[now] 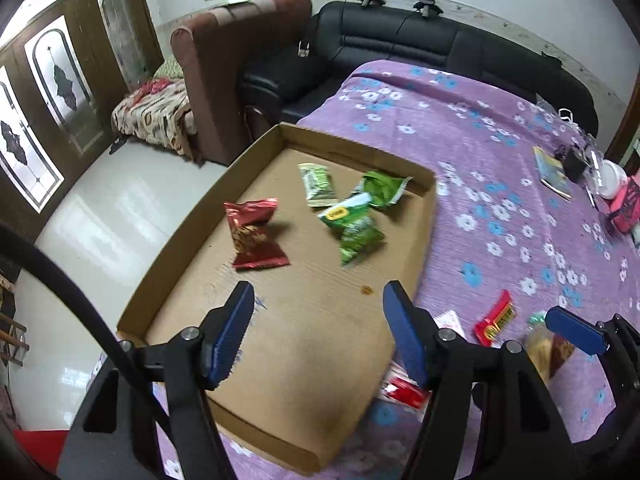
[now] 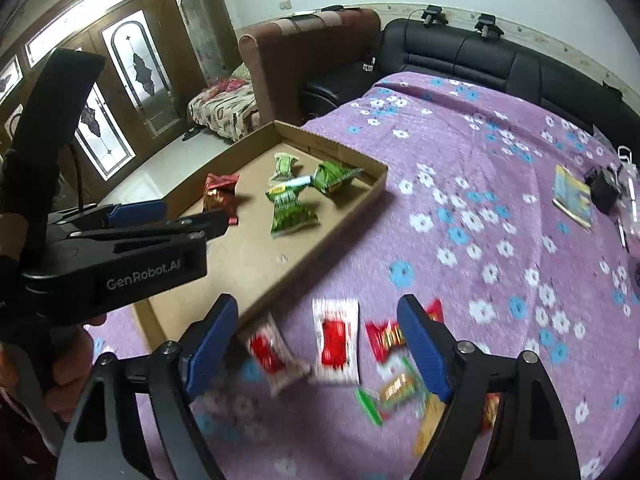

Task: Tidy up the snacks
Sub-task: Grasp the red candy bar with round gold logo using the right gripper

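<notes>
A shallow cardboard tray (image 1: 256, 144) lies on the purple flowered cloth; it also shows in the right wrist view (image 2: 376, 184). In it lie a red snack packet (image 1: 254, 236) and three green packets (image 1: 356, 228). My left gripper (image 1: 318, 328) is open and empty above the tray's near half. My right gripper (image 2: 318, 342) is open and empty above loose packets on the cloth: a red-and-white sachet (image 2: 335, 340), a second one (image 2: 272, 354), a red packet (image 2: 386, 336) and mixed small ones (image 2: 396, 394).
A book (image 2: 572, 196), a black box (image 2: 606, 190) and clutter lie at the cloth's far right. A black sofa (image 1: 400, 40) and brown armchair (image 1: 236, 52) stand behind. Bare floor (image 1: 112, 208) lies left of the tray.
</notes>
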`<state>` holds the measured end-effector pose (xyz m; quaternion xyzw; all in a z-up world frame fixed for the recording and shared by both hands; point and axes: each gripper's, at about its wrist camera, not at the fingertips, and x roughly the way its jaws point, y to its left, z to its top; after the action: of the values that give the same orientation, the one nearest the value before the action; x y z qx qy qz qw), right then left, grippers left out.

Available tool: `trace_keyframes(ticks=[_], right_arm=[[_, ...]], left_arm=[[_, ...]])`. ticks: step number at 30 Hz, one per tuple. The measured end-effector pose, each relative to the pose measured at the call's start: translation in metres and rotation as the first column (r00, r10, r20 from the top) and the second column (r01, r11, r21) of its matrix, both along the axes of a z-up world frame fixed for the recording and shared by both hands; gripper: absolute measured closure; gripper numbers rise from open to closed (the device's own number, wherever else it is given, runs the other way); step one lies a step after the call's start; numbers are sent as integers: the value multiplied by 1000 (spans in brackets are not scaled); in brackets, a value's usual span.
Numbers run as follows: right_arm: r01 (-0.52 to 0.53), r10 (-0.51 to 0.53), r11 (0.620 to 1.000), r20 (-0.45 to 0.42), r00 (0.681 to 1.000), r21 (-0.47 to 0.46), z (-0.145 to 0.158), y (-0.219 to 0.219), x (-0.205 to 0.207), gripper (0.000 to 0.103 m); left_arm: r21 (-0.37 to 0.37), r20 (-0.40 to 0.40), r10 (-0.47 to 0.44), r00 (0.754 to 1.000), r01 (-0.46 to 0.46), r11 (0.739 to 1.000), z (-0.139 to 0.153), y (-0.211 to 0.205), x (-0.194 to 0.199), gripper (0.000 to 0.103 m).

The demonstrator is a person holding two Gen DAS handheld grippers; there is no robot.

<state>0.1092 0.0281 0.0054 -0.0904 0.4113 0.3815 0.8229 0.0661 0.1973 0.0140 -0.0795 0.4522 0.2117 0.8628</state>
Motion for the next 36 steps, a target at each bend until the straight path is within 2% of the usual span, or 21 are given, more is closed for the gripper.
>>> trace_keyframes(ticks=[15,17,20,26,29,32,36], right_arm=[[45,-46,999,-79,996,-10,-32,-99,-42,17],[86,-87,996,-64,994,-14,-36,-119,-47,17],[147,-149,989,-58,987,-25,-42,-148,-47,17],[198,-201,979,-110,973,-37,-57,-172,-40,17],[139,-140,990,-134,981,-13,-62,-166,-46,17],[29,-32,999,-77,997,-42,-62,-150,-60,17],[-94,92,994,-31,995,-63,-63,-133,-68,17]], left_arm=[[-67,-9,-97,995,97,993,-10,-85,-36,35],[-79,-19,-112,993,111,991,-16,-95,-45,35],[-57,-42,-124,991,121,991,-26,-106,-56,35],[-105,-128,-136,982,123,987,-59,-118,-70,35],[-129,-161,-143,977,122,984,-69,-120,-74,35],[-129,-165,-140,976,120,984,-71,-120,-76,35],[-151,-168,-132,977,107,983,-69,-115,-78,35]])
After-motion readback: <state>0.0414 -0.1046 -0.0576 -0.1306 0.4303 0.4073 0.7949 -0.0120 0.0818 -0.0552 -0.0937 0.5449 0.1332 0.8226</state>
